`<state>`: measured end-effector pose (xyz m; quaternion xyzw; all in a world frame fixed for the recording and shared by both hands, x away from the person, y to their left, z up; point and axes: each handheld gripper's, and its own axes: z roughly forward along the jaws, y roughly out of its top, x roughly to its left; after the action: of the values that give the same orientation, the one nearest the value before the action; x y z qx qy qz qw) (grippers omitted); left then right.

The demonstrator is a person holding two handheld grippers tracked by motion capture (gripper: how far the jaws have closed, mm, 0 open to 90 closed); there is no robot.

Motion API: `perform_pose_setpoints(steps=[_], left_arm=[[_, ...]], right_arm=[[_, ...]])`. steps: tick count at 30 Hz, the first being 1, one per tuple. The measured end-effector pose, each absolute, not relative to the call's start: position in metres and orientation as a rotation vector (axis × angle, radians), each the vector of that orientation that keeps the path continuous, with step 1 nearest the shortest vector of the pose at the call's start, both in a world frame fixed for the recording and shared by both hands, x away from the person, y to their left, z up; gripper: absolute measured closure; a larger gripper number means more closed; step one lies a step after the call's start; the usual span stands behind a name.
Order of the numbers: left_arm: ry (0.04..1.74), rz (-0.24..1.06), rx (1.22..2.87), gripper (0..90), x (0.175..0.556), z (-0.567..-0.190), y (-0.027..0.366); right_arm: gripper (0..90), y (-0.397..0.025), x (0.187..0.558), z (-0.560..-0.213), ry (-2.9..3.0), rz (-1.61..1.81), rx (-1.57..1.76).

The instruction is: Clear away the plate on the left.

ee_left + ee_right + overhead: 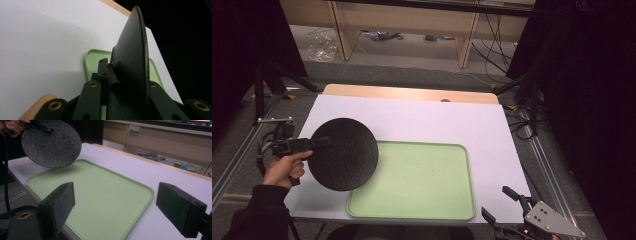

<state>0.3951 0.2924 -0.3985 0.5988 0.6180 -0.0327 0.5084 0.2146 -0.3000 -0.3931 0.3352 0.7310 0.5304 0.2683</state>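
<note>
High view: black plate (343,154) left of centre, tilted, lifted over near-left corner of green tray (412,182). Looks rigid, light, matte; thin rim best grip point. Left gripper (314,143) clamped on rim. Right gripper (507,202) lower right, jaws wide, empty.

Light: the white counter (422,120) was evenly lit from above; the surroundings were left dark.
Shadows: a soft shadow was cast on the green tray (100,195) under the black plate (51,143).
Focus: the nearest parts of the left tongs (110,75) were blurred.
Glare: none was seen.
</note>
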Motion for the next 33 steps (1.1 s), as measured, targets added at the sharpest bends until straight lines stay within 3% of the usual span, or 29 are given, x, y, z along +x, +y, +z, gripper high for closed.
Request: perform_pose_setpoints(steps=[24,33], left_arm=[[1.412,-0.305,1.570,76.5,0.411,-0.423,0.187],[1.446,-0.337,1.576,77.8,0.414,-0.442,0.172]], right_arm=[[16.2,-0.300,0.215,-0.394,1.974,1.422,0.911],[16.2,-0.300,0.215,-0.394,1.974,1.425,0.911]])
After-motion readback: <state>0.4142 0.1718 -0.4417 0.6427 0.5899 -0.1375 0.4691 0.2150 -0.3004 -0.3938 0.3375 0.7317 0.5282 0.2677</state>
